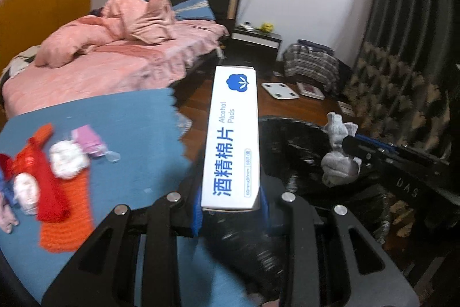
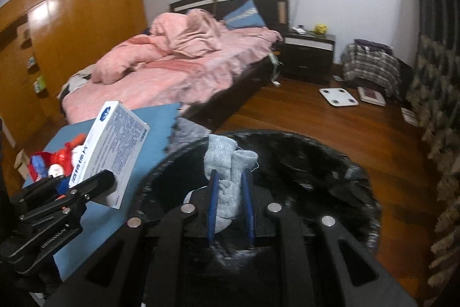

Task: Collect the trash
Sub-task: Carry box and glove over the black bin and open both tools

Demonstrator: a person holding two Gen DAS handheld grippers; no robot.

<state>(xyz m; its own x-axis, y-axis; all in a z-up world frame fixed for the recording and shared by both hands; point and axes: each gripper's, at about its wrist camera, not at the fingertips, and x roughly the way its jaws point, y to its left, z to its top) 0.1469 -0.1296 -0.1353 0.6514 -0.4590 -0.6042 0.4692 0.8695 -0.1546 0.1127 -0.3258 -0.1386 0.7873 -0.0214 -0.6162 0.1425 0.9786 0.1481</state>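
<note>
My left gripper (image 1: 231, 209) pinches one end of a long white cardboard box of alcohol pads (image 1: 232, 134), held out over the edge of the blue table cover (image 1: 120, 120). My right gripper (image 2: 231, 206) is clamped on a crumpled grey knitted sock (image 2: 227, 163) above the open black plastic trash bag (image 2: 302, 157).

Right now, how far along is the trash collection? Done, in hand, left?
Done: nothing can be seen inside the black trash bag yet.

In hand: the left tongs are shut on the alcohol pads box; the right tongs are shut on a grey sock, held over the bag's opening.

Left: release both, then the wrappers and red and orange items on the blue mat.
</note>
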